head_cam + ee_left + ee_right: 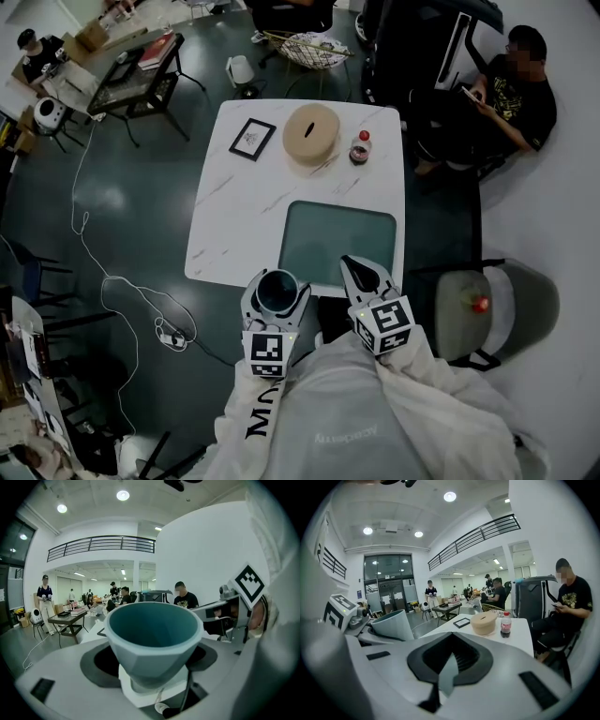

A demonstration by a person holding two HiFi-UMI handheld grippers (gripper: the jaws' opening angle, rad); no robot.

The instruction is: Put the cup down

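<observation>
A teal faceted cup [277,289] [154,634] stands upright between the jaws of my left gripper [277,292] [153,662], which is shut on its lower part. It hangs just off the near edge of the white marble table [244,211]. The right gripper view shows the same cup [392,624] at its left. My right gripper [360,274] [449,662] is beside it to the right, over the near edge of the teal mat [337,239]. Its jaws are together with nothing in them.
On the table's far part stand a round beige box [310,133] [483,622], a small red-capped bottle [361,148] [506,624] and a framed picture [252,138]. A grey chair [502,309] sits to the right. A seated person [511,94] is beyond the table's right corner.
</observation>
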